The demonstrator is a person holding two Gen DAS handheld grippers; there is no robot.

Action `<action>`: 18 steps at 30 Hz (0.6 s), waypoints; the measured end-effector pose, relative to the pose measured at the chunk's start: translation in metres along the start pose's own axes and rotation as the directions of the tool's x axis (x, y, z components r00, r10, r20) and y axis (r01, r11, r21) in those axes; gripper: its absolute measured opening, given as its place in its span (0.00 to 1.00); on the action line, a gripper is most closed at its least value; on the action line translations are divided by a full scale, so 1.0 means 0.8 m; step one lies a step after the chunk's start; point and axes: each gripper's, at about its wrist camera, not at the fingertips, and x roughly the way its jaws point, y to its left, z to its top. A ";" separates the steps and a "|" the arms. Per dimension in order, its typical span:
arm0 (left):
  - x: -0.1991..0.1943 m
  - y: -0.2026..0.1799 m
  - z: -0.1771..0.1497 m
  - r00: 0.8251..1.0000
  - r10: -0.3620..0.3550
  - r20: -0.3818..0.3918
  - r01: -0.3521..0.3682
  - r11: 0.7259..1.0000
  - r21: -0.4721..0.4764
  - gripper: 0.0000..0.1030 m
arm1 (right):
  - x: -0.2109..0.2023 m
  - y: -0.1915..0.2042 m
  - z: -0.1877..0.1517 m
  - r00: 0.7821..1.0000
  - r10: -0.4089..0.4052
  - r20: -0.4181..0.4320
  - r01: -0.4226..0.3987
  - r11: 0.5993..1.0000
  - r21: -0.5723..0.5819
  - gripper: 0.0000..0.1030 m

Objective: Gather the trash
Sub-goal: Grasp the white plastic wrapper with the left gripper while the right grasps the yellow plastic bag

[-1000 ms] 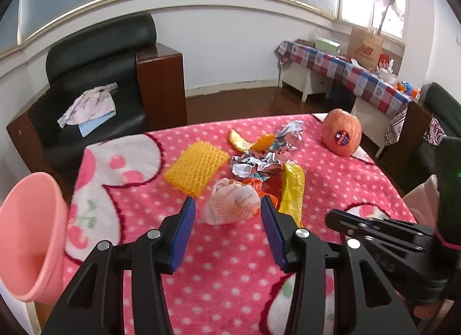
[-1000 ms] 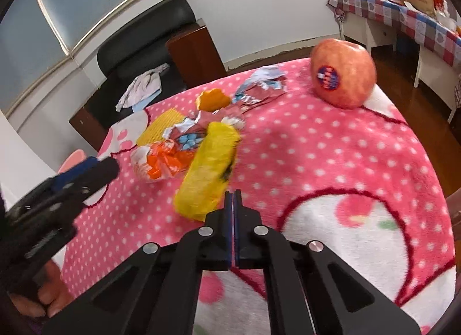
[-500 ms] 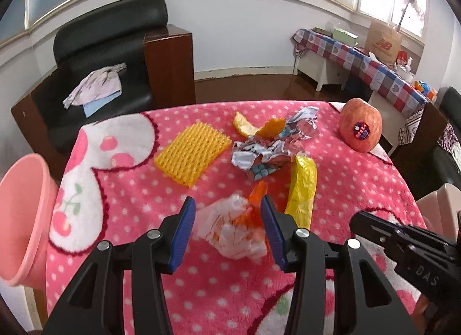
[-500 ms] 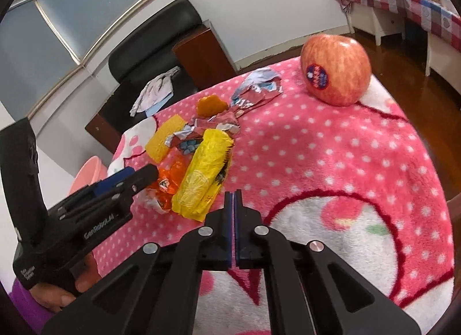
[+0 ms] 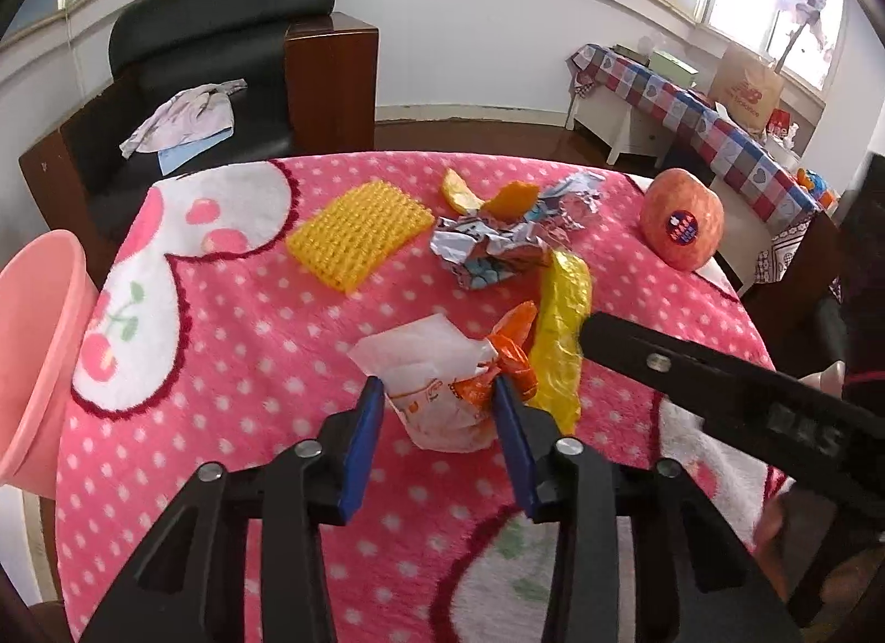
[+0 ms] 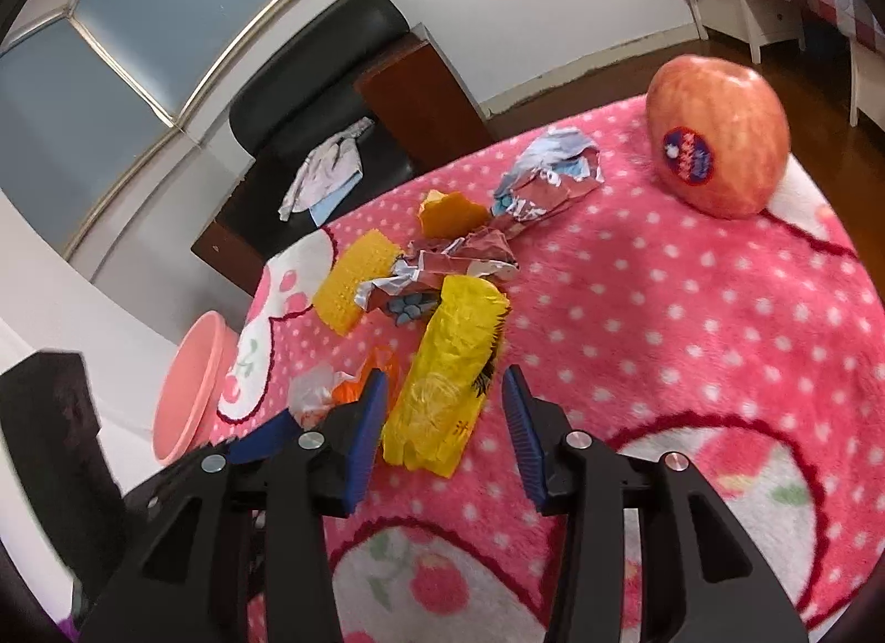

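On the pink dotted blanket (image 5: 232, 355) both tools have just shifted from hovering to committing. The left gripper (image 5: 437, 410), which a second ago hung wide above the pile, has dropped around the white and orange wrapper (image 5: 437, 394) and its jaws are closing; the blue pads sit right at the wrapper's two sides, though I cannot tell whether they press it yet. The right gripper (image 6: 442, 410), pressed tight together a moment back, is now opening, and the near end of the yellow bag (image 6: 448, 383) lies between its spread jaws without being touched on the right side. The two tools work close together, the right one's black arm crossing just beside the left one's catch. Farther off, the rest of the litter waits: the yellow foam net (image 5: 359, 233) to the left, crumpled foil wrappers (image 5: 498, 250) in the middle with orange peel (image 5: 487, 195) beyond them. The apple (image 5: 683, 222) stands at the far right, well apart. The pink bin (image 5: 38, 355) sits off the blanket's left edge. To my eye, two pickups are about to happen at once, with nothing yet carried across.
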 end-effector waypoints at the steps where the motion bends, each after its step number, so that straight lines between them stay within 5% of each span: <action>1: -0.001 -0.002 -0.001 1.000 -0.006 0.001 0.006 1.000 0.004 0.31 | 0.006 0.000 0.001 1.000 0.001 -0.010 -0.001 1.000 0.011 0.43; 13: -0.048 -0.006 -0.001 0.994 0.056 0.094 -0.063 0.995 0.072 0.28 | 0.023 -0.001 -0.002 0.998 -0.066 -0.004 0.066 0.998 0.017 0.42; 18: -0.061 -0.005 -0.004 0.991 0.064 0.115 -0.075 0.993 0.095 0.28 | 0.026 -0.001 -0.008 0.998 -0.049 -0.027 0.049 0.999 0.010 0.19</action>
